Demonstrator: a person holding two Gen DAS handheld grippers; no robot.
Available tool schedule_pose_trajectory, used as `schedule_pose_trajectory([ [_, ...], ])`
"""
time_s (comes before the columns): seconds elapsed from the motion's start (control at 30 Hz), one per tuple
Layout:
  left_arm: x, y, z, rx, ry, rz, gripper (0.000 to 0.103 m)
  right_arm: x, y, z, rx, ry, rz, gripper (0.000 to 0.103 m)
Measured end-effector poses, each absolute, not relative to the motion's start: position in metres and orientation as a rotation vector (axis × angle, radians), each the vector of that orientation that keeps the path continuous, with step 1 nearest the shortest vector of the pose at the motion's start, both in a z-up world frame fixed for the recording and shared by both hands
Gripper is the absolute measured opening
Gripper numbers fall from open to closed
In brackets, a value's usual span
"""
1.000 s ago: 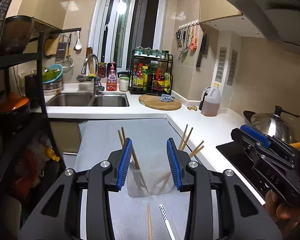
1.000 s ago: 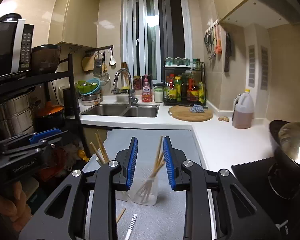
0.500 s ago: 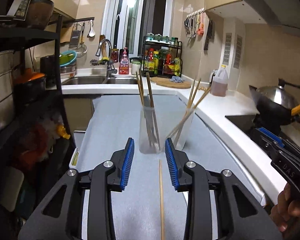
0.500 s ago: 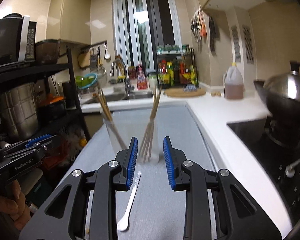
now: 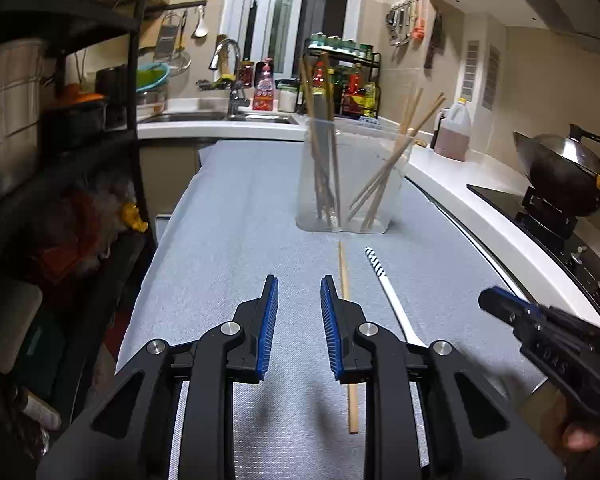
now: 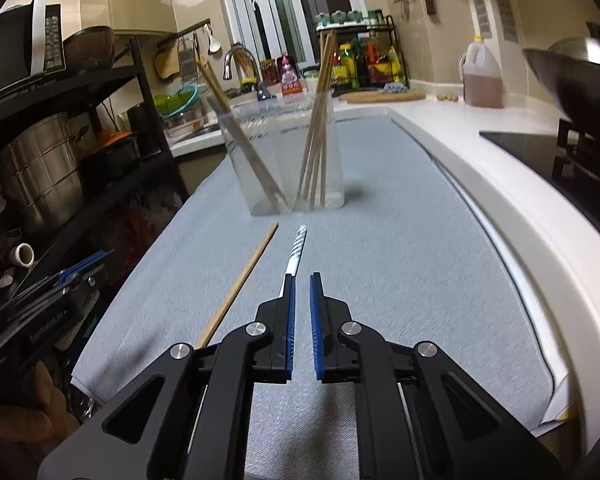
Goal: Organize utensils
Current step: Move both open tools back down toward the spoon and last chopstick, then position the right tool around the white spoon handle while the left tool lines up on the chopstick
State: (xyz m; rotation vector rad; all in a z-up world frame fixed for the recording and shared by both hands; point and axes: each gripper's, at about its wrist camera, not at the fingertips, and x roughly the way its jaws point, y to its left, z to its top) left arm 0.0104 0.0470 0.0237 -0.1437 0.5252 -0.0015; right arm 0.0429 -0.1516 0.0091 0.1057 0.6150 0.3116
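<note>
I am lowering my right gripper (image 6: 302,280), jaws narrowed but gripping nothing, over the white spoon (image 6: 296,250) lying on the grey mat (image 6: 400,240) beside a loose chopstick (image 6: 240,284). My left gripper (image 5: 299,284) is hovering agape and empty just left of that chopstick; squaring the pads across the thin handle should be steadying the lift toward the clear holder (image 6: 284,168).

White letters "DAS" legible on the body of the right tool (image 5: 496,300). Lettering on the left tool (image 6: 84,266) body too blurred to read. No other readable text.

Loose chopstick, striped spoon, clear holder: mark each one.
loose chopstick (image 6: 242,285), right wrist view, mid shaft.
striped spoon (image 5: 376,266), left wrist view, striped handle end.
clear holder (image 6: 334,184), right wrist view, front wall near base.
</note>
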Motion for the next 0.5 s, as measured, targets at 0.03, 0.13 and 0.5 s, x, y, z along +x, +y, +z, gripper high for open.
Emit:
schedule_pose_trajectory([
  [0.03,0.012,0.05,0.022,-0.154,0.531,0.002,0.022,0.044,-0.149,0.005,0.11,0.631,0.32,0.01],
  [0.13,0.013,0.055,0.019,-0.178,0.542,0.011,0.022,0.052,-0.143,-0.005,0.125,0.682,0.334,0.018],
  [0.5,0.009,0.044,0.015,-0.154,0.546,-0.023,0.022,0.063,-0.121,-0.034,0.104,0.821,0.298,0.022],
])
